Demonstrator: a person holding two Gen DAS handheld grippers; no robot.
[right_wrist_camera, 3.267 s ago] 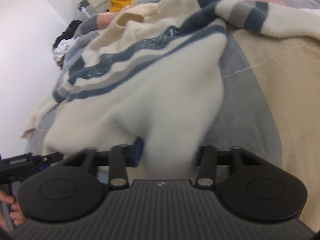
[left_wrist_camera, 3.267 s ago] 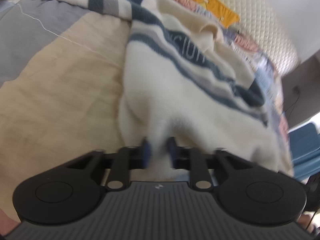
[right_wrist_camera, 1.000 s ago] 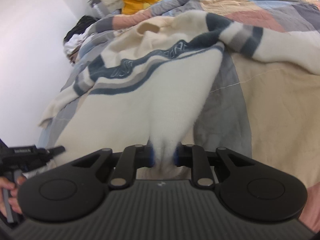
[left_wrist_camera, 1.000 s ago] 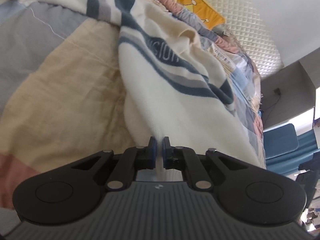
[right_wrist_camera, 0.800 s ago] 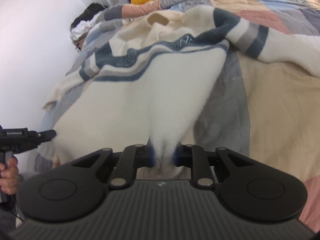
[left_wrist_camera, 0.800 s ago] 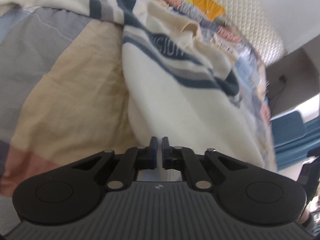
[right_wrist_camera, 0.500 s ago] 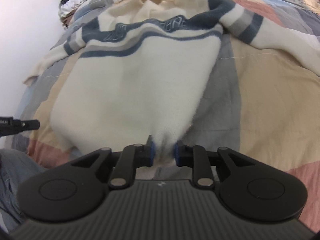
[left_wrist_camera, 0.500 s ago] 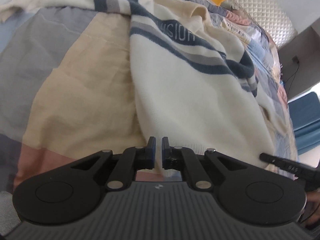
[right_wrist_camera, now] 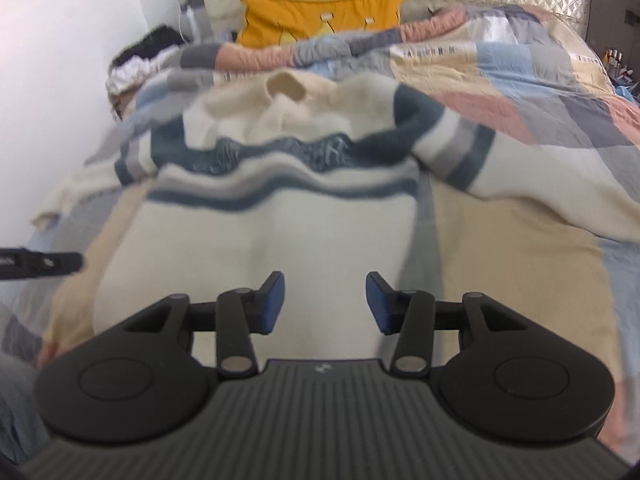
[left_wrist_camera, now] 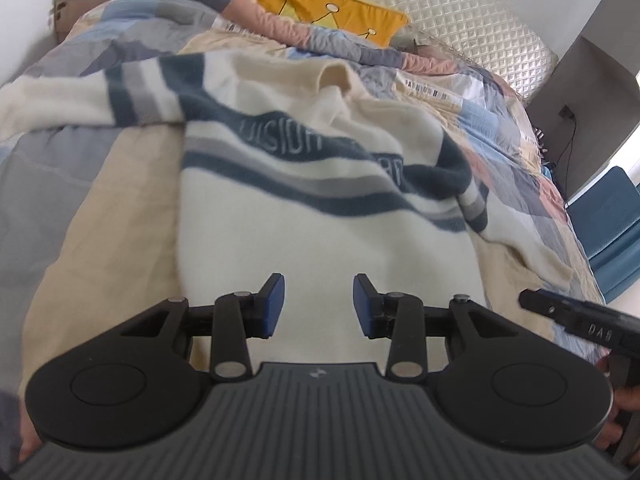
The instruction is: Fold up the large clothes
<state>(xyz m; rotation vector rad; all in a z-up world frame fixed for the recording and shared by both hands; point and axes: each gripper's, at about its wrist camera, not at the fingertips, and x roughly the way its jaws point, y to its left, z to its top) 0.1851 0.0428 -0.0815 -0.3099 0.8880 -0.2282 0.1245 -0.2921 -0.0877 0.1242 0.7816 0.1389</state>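
Sweater [left_wrist_camera: 320, 216] lies flat on the patchwork quilt [left_wrist_camera: 120, 208], cream with dark blue and grey stripes. Its neck hole points to 12 o'clock, toward the yellow pillow [right_wrist_camera: 320, 12]. One sleeve stretches out to 10 o'clock in the left wrist view. The left gripper [left_wrist_camera: 319, 305] has just been opening; its blue pads stand partway apart with nothing pinched, above the sweater's bottom edge. The right gripper [right_wrist_camera: 326, 302] has just been opening too, partway apart and holding nothing, above the same edge.
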